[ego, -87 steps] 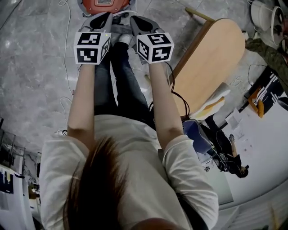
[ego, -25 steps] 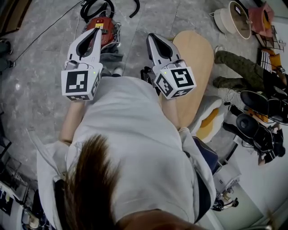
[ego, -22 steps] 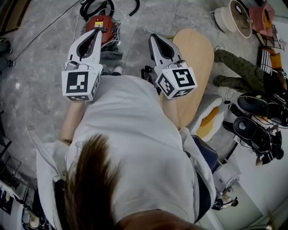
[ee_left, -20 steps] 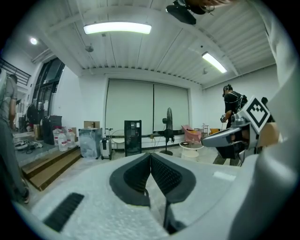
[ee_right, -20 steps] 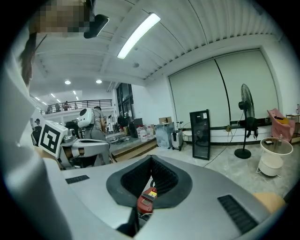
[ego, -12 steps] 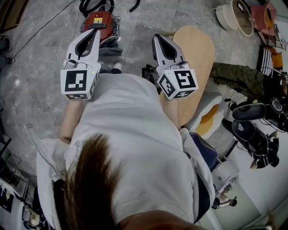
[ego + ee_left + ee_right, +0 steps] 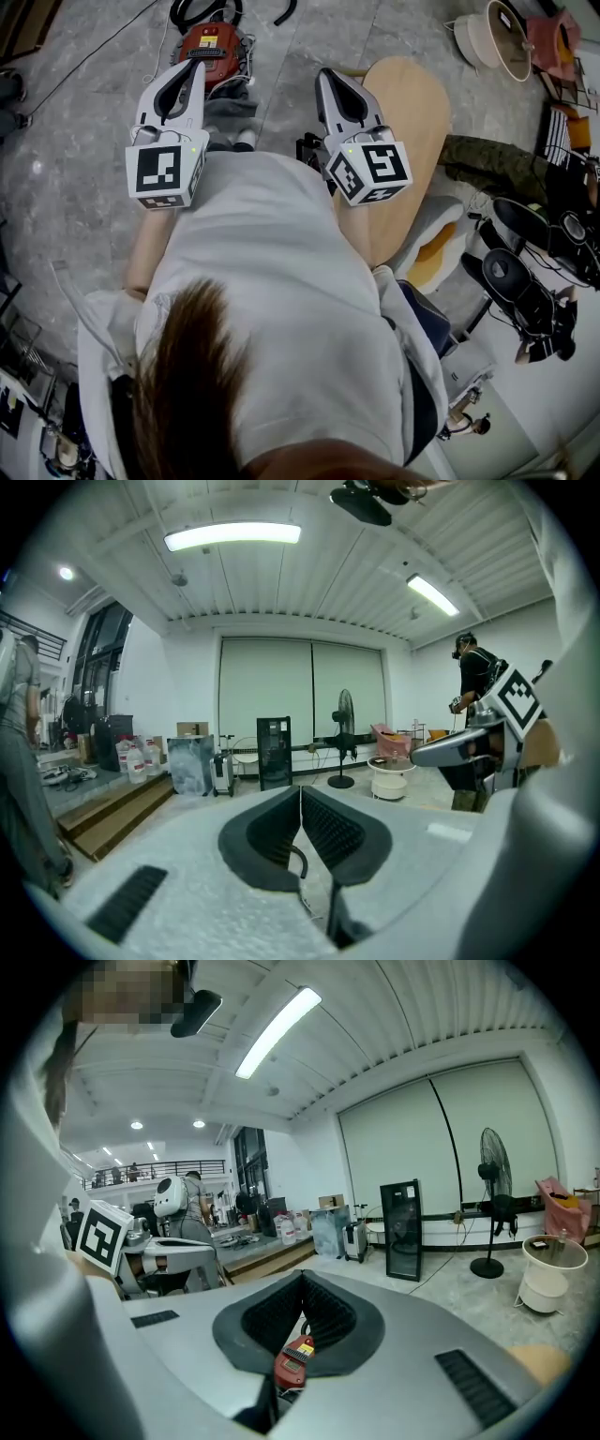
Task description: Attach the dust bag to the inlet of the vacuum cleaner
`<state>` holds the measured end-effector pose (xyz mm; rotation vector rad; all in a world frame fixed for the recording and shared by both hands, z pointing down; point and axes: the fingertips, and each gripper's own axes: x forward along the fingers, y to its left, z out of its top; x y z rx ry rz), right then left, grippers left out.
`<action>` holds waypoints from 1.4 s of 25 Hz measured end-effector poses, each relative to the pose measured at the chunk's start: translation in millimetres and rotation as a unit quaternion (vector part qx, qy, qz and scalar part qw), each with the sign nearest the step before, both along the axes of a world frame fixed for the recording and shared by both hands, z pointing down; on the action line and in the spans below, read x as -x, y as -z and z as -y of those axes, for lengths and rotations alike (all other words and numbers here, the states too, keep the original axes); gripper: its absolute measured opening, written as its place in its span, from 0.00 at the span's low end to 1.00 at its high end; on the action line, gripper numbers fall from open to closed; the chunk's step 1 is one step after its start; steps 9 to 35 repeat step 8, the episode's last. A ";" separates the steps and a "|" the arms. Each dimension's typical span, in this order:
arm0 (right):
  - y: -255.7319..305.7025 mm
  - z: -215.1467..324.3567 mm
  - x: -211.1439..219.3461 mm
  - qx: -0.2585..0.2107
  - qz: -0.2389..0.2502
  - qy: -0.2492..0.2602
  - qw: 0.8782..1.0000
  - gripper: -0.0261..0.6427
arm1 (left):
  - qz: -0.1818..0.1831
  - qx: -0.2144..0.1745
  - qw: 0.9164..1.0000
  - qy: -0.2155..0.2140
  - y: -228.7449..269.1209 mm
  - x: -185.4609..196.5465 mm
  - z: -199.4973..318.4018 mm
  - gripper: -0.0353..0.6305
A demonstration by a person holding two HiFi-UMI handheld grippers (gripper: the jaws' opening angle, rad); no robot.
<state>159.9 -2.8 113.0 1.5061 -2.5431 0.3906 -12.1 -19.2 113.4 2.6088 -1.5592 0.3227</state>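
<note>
Both tongs are shut and empty. The vacuum (image 7: 210, 43) sits on the floor (image 7: 84, 122), its body running 12 to 6. It lies at 12 o'clock from the left gripper (image 7: 195, 66), the nearer one, and at 10 o'clock from the right gripper (image 7: 326, 75). I can't pick out a dust bag. A wooden board (image 7: 417, 131) crowds 3 o'clock; 9 o'clock is open.

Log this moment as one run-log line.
left gripper: shut, empty | right gripper: shut, empty | vacuum cleaner: on floor ahead, neither gripper touching it
</note>
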 end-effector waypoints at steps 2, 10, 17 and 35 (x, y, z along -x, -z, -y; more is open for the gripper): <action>1.4 0.1 0.9 -0.002 0.001 0.002 1.000 0.04 | 0.000 0.003 1.000 0.002 -0.2 1.8 -0.8 0.08; 2.7 3.7 -1.5 -0.003 0.002 -0.002 1.000 0.04 | -0.002 0.006 1.000 -0.002 1.4 4.2 1.9 0.08; 2.7 3.7 -1.5 -0.003 0.002 -0.002 1.000 0.04 | -0.002 0.006 1.000 -0.002 1.4 4.2 1.9 0.08; 2.7 3.7 -1.5 -0.003 0.002 -0.002 1.000 0.04 | -0.002 0.006 1.000 -0.002 1.4 4.2 1.9 0.08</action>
